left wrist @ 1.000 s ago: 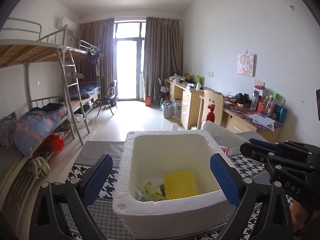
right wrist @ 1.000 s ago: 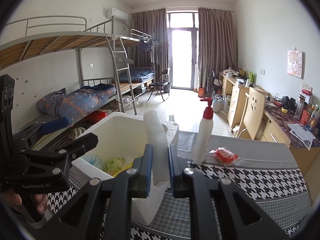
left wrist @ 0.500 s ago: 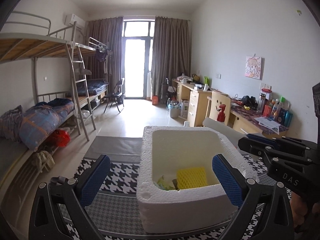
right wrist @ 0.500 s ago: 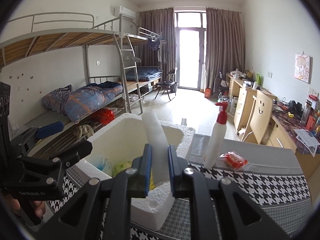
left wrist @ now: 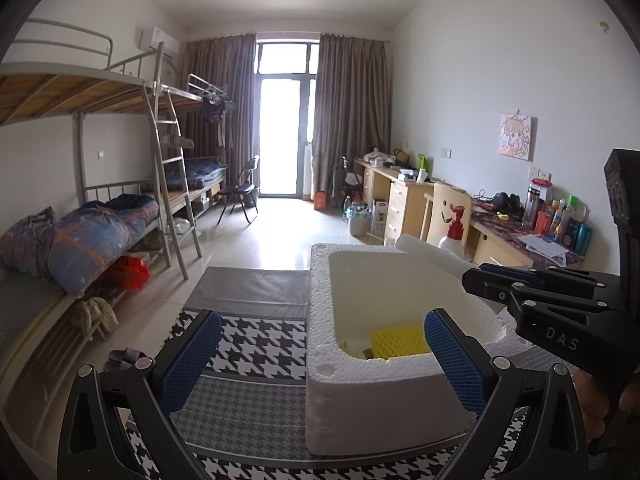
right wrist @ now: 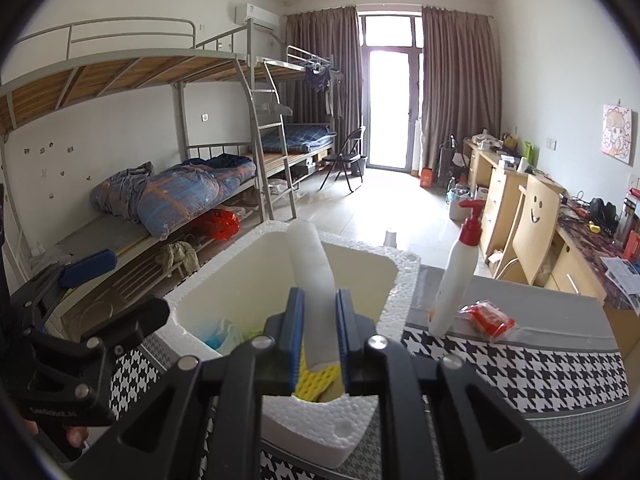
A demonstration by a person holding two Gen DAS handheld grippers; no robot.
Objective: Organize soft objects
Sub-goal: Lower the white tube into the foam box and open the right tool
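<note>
On the houndstooth-covered table [right wrist: 552,364] stands the white foam box [left wrist: 372,404], holding a yellow mesh sponge [left wrist: 398,342] at its near wall and a bluish plastic bag [right wrist: 224,334] beside that. To the right of the box, near its far corner, stand a white pump bottle [right wrist: 454,280] and a red packet [right wrist: 490,318], with bare cloth left of the box. The right gripper [right wrist: 319,334] is clamped on a white foam roll [right wrist: 314,272] tilted over the box's opening, while the left gripper [left wrist: 320,354] hangs spread wide at the box's near left corner, holding nothing.
</note>
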